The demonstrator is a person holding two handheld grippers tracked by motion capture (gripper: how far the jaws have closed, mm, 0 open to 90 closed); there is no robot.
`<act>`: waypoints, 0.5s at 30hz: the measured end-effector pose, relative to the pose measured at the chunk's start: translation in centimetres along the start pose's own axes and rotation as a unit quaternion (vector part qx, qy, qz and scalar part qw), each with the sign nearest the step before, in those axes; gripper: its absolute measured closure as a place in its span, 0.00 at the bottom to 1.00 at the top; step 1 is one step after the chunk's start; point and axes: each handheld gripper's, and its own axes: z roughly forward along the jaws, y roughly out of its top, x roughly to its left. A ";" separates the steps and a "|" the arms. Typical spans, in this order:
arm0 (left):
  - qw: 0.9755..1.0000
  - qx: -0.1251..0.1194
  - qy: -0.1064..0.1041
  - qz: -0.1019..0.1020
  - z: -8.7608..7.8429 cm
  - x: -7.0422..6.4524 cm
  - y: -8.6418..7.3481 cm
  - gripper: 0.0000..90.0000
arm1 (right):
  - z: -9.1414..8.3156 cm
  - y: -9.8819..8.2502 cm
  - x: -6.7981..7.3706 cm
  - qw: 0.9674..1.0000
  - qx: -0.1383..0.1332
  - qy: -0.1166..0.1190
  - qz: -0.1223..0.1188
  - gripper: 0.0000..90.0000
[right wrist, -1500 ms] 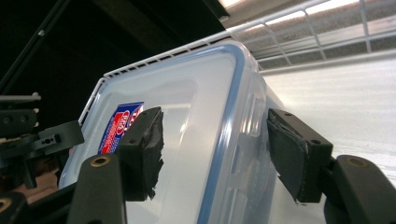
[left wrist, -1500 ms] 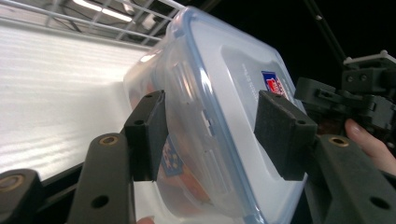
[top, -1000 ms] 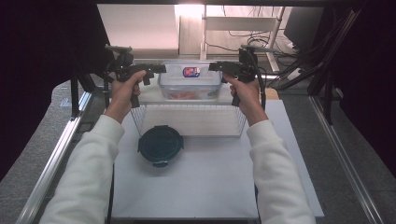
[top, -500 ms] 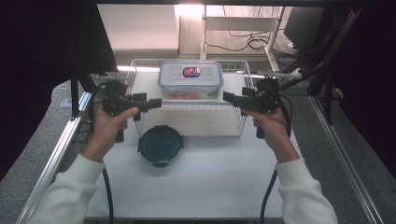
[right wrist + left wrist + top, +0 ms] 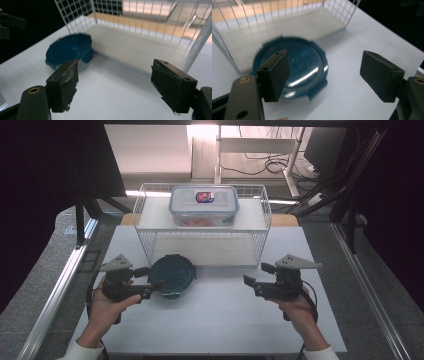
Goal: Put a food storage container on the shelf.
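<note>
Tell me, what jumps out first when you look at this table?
A round dark-blue container sits on the white table, in front of a white wire rack. On the rack stands a clear lidded food box. The left claw reaches toward the blue container, open.

- The round container (image 5: 172, 275) is dark teal-blue, its lid glossy with pale streaks of glare.
- The wire rack (image 5: 202, 236) is white, a fine grid of thin bars.
- The clear box (image 5: 203, 205) on the rack has a grey-blue lid with a red and blue label; red shows through its walls.
- The tabletop (image 5: 220, 320) is plain white.
- The left tool (image 5: 149, 283) and the right tool (image 5: 254, 280) are black with grey plates on top.
</note>
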 end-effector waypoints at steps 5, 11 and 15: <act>0.999 0.035 0.012 0.015 1.2 -0.4 -2.3 0.26 | 1.2 -3.0 -0.1 0.999 0.034 0.016 0.014 0.25; 0.998 0.057 0.023 -0.002 2.3 0.6 -3.9 0.26 | 2.2 -6.0 -0.1 0.997 0.070 0.019 0.023 0.26; 0.996 0.073 0.040 -0.003 3.1 1.1 -4.7 0.26 | 2.7 -6.7 0.0 0.996 0.084 0.018 0.016 0.27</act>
